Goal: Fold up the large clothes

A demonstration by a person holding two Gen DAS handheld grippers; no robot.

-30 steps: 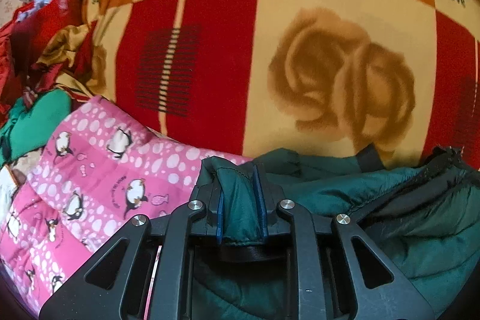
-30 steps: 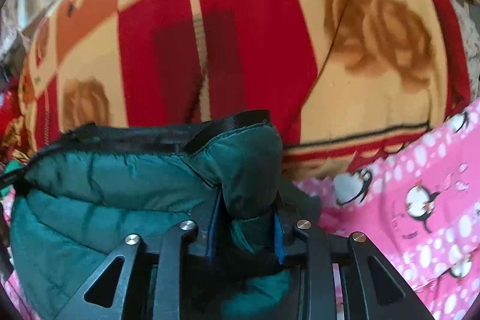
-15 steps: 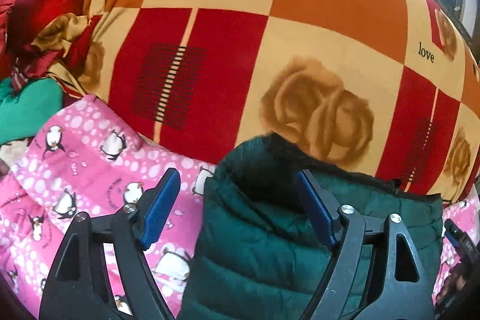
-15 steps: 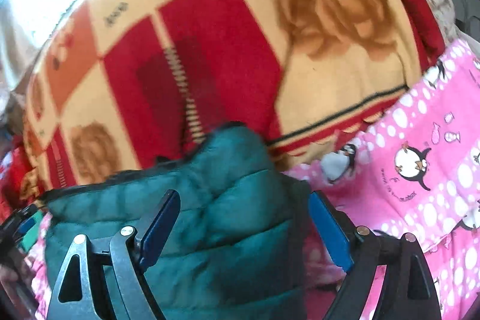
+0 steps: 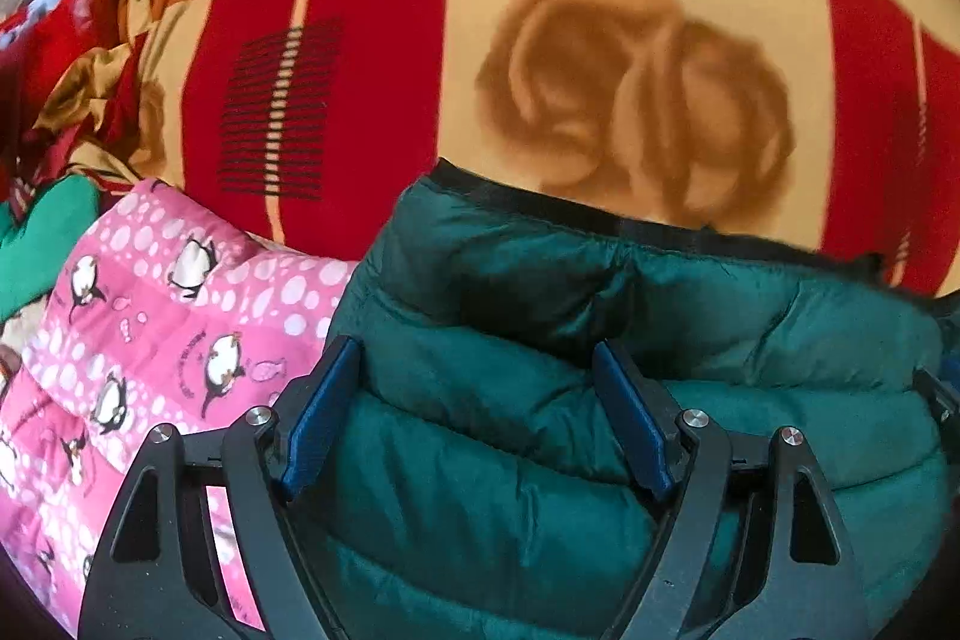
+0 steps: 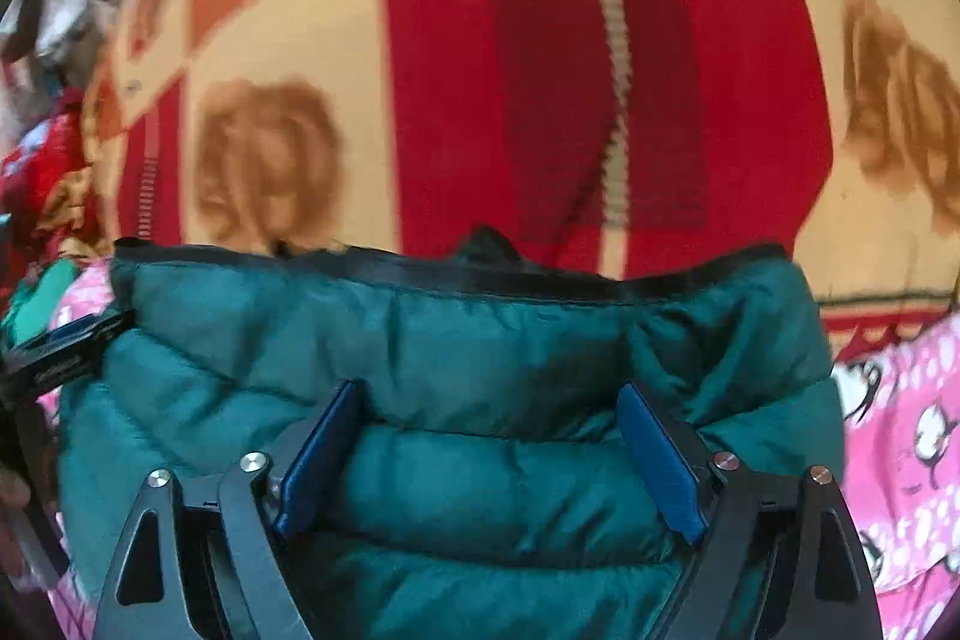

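A dark green puffer jacket (image 5: 720,328) (image 6: 420,340) with a black-trimmed edge lies folded on the bed, partly on a pink penguin quilt (image 5: 150,328) (image 6: 912,448). My left gripper (image 5: 474,349) is open just above the jacket's left part, and its blue pads do not press the fabric. Over the jacket's right part, my right gripper (image 6: 489,391) has its jaws opening. The padded fabric bulges between its pads (image 6: 657,460) but is not pinched. The left gripper's tip (image 6: 60,352) shows at the left edge of the right wrist view.
A red, cream and orange rose-patterned blanket (image 5: 600,70) (image 6: 480,70) rises like a mound right behind the jacket. A heap of red and gold clothes (image 5: 60,40) and a bright green garment (image 5: 42,244) lie at the far left.
Both grippers were shut on bunched folds of the green jacket a second ago. Both have let go and opened wide, and the jacket has dropped flat beneath them.
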